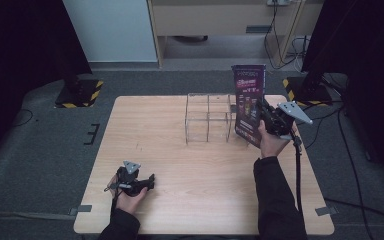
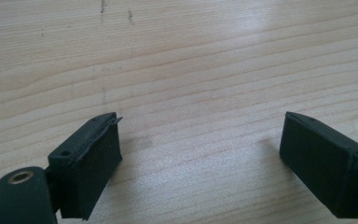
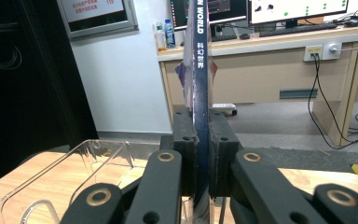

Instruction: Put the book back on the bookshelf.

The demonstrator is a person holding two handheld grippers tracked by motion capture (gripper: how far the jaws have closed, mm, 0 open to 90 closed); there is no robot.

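A thin purple magazine (image 1: pixel 249 102) stands upright, held by its spine edge at the right end of the clear acrylic rack (image 1: pixel 208 118). My right gripper (image 1: pixel 266 117) is shut on it; in the right gripper view the magazine (image 3: pixel 200 70) rises edge-on between the two black pads (image 3: pixel 185 154), with the clear rack (image 3: pixel 70 172) down to the left. My left gripper (image 1: pixel 150 181) rests low on the wooden table (image 1: pixel 180 165) near its front left, held in a hand. In the left gripper view its jaws stand wide apart over bare wood, and my left gripper (image 2: pixel 200 140) holds nothing.
The clear rack has several upright slots and sits at the table's far middle. Dark stands with yellow-black striped bases (image 1: pixel 80 92) flank the table on the grey carpet. Cables (image 1: pixel 297 165) trail from my right gripper past the table's right edge.
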